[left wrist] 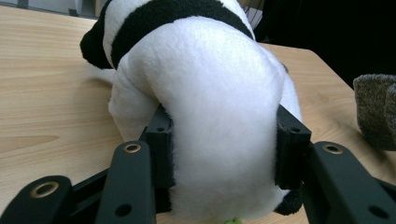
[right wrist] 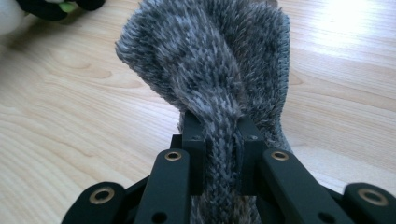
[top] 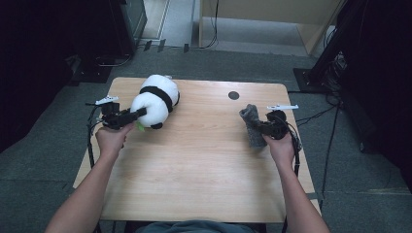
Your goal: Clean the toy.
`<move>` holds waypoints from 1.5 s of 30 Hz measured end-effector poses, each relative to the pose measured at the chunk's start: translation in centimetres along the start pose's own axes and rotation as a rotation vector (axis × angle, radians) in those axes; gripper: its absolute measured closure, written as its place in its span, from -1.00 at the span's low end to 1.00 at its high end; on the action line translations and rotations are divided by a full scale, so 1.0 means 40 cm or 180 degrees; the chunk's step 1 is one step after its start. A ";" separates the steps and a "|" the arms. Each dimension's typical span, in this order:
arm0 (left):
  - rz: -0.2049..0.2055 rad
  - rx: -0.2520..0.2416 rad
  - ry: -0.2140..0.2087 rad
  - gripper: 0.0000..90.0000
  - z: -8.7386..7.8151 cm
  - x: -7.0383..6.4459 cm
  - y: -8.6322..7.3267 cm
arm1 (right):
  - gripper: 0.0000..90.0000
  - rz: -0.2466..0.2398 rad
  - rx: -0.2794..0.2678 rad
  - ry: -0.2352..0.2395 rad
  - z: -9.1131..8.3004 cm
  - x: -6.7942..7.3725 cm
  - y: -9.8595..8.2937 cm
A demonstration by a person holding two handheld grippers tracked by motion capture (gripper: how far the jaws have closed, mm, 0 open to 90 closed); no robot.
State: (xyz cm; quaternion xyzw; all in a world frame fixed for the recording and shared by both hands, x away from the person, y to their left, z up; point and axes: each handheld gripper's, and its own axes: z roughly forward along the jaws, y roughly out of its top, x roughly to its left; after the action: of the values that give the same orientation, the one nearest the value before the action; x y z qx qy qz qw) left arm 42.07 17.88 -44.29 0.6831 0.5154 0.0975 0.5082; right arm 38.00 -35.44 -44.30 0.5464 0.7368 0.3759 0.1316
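A black-and-white plush panda (top: pixel 154 99) lies at the table's back left. My left gripper (top: pixel 137 114) is shut on its white rear end; in the left gripper view the pads (left wrist: pixel 160 142) press into the plush panda (left wrist: pixel 215 93) from both sides. A fuzzy grey knit cloth (top: pixel 252 124) stands bunched at the right. My right gripper (top: pixel 256 127) is shut on it, and the right gripper view shows the jaws pinching a fold of the grey knit cloth (right wrist: pixel 219 70) just above the wood.
The light wooden table (top: pixel 194 165) has a small dark round hole (top: pixel 233 95) near its back edge. Grey carpet surrounds it, with dark equipment stands and cables at the back left and right. A small green bit (top: pixel 140 127) shows under the panda.
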 end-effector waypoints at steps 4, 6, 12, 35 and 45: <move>0.0017 0.0019 0.0059 0.12 0.003 0.020 -0.012 | 0.76 0.0007 0.0055 -0.0040 0.023 -0.018 -0.018; -0.0019 0.0035 0.0049 0.11 0.002 0.031 -0.015 | 0.75 0.0016 0.0076 -0.0061 0.035 -0.026 -0.026; 0.0124 0.0169 0.0122 0.01 0.013 0.053 -0.031 | 0.72 0.0145 0.0135 -0.0043 0.065 -0.047 -0.044; 0.0363 -0.0041 0.0206 -0.71 -0.017 0.047 -0.007 | -0.10 0.0204 -0.0021 0.0014 0.067 -0.075 -0.053; 0.0607 0.0114 0.0182 -0.71 -0.023 0.000 0.003 | -0.11 0.0030 -0.0161 0.0045 0.036 -0.044 -0.041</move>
State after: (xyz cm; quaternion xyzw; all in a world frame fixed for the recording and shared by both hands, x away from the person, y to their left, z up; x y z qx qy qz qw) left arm 41.55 18.43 -43.76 0.7349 0.4640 0.1557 0.4694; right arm 38.36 -36.63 -46.83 0.5437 0.7253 0.3989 0.1384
